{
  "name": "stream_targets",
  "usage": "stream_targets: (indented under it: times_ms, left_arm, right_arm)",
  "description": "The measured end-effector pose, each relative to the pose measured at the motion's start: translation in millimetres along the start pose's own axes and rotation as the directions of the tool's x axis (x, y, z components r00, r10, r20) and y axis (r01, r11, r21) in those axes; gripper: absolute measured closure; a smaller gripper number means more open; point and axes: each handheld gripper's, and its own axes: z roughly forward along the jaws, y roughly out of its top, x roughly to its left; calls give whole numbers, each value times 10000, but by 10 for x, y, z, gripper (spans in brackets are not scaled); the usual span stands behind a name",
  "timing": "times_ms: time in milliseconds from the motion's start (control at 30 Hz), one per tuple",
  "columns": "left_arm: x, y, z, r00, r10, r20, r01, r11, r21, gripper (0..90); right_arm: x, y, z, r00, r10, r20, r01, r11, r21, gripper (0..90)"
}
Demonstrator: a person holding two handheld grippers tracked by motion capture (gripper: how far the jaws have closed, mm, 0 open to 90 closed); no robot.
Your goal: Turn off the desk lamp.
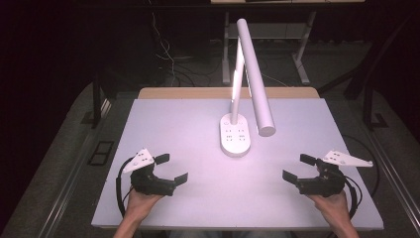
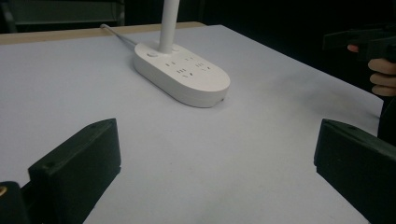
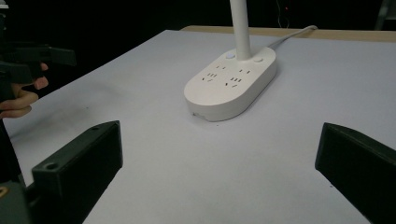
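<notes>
Right now a person is holding a black two-jaw gripper in each hand over the near part of a white table [image 1: 163, 119], forearms coming in from the bottom of the high view. Both are released: the left gripper [image 1: 174, 167] is sitting near the table's front left corner with its jaws spread wide and nothing between them, and the right gripper [image 1: 297, 166] is mirroring it near the front right, jaws likewise standing apart over bare tabletop. Each is pointing inward and forward toward the desk lamp [image 1: 236, 135], which is standing in the middle of the table, well apart from both tools.

Seen along the left gripper's jaws, the lamp's oval white base [image 2: 183, 74] is lying flat ahead, showing socket slots and round buttons on its top, with the white stem [image 2: 169, 24] rising from its far end. A pale cord [image 2: 117, 36] is trailing from the base toward the table's far edge. In the high view the long lamp head [image 1: 255, 79] is slanting down over the base, and light is glowing along the stem
</notes>
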Motion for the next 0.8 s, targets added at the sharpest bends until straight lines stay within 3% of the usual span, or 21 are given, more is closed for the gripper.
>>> stream_targets:
  times_ms: [800]
  left_arm:
    - [-29,39,35,10000,66,-10,-66,9993,356,0]
  right_arm:
    - [-5,-14,-33,10000,-42,33,42,10000,5,5]
